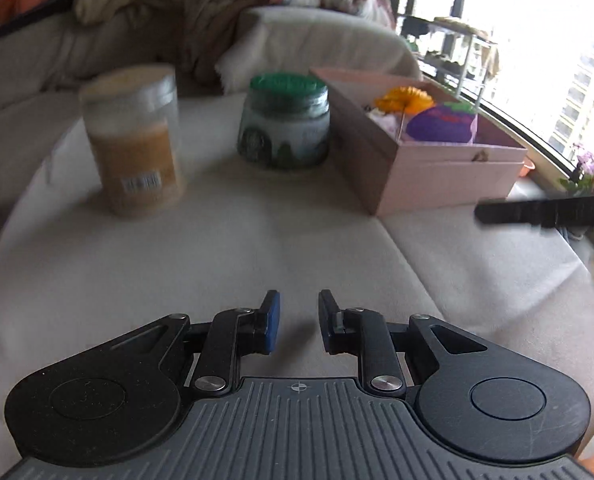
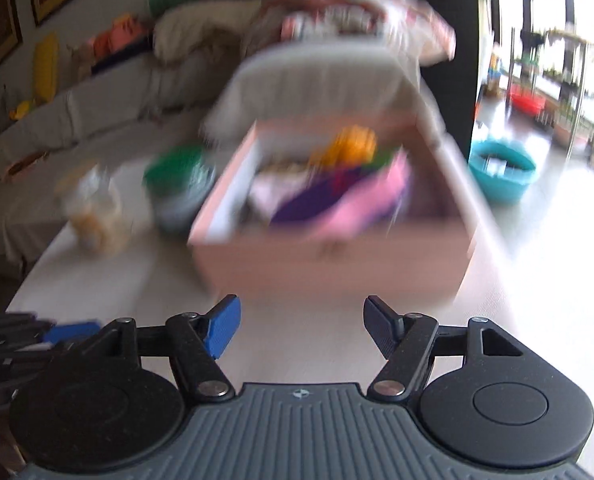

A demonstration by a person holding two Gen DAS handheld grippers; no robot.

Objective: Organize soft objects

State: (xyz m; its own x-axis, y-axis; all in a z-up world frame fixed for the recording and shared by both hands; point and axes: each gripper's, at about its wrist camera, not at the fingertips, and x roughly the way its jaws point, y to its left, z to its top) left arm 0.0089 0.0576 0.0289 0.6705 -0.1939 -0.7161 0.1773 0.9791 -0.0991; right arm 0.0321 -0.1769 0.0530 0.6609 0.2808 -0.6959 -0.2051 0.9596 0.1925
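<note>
An open pink box (image 1: 437,176) stands on the cream-covered surface (image 1: 217,256), ahead and to the right of my left gripper (image 1: 299,300). Inside it lie a purple plush toy (image 1: 441,124) and an orange flower (image 1: 405,98). My left gripper is open with a narrow gap and nothing between its pads. The right wrist view is blurred. There the pink box (image 2: 337,256) sits straight ahead, holding purple and pink soft things (image 2: 337,200) and the orange flower (image 2: 351,144). My right gripper (image 2: 301,308) hangs open wide and empty just short of the box's front wall.
A clear jar with tan contents (image 1: 137,148) and a green-lidded jar (image 1: 285,124) stand left of the box. A sofa with cushions and blankets (image 1: 297,40) runs behind. A teal basin (image 2: 501,172) sits on the floor to the right. A black finger (image 1: 537,212) reaches in from the right.
</note>
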